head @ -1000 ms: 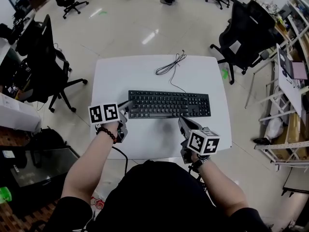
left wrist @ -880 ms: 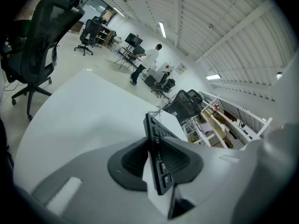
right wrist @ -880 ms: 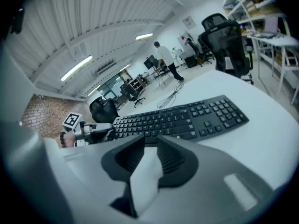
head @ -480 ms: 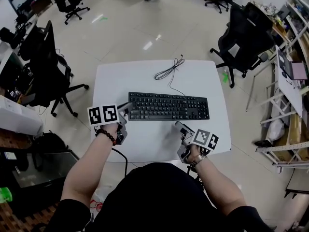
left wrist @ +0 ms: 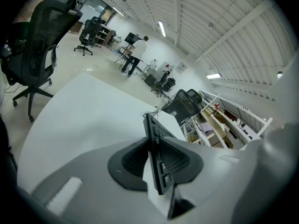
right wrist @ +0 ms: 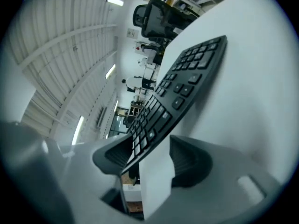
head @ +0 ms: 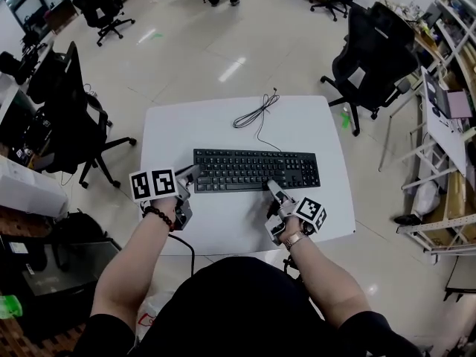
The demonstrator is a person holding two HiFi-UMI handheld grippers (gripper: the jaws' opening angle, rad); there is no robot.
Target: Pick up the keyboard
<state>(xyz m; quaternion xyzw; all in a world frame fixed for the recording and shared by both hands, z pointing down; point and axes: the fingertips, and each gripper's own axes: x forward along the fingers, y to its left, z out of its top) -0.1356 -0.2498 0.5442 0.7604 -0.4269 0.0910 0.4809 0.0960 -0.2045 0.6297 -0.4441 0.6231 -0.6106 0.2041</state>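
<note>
Keyboard (head: 256, 171) lies flat mid-frame on the white bench (head: 223, 225), its cable (head: 251, 113) trailing toward the upper edge; the step looks like getting a two-point grip before the lift. Left tongs (head: 190, 174) are clamped on its left end. Right tongs (head: 272, 189) have just been opening wide, near edge between them unpinched, so next they should close, then both lift level; bench has room all round, with its near edge close behind the hands.

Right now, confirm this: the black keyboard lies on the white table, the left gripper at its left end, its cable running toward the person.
Wrong on the cable: it runs away from the person, toward the far edge of the table, as the head view shows. The black keyboard does lie on the white table, the left gripper at its left end.
</note>
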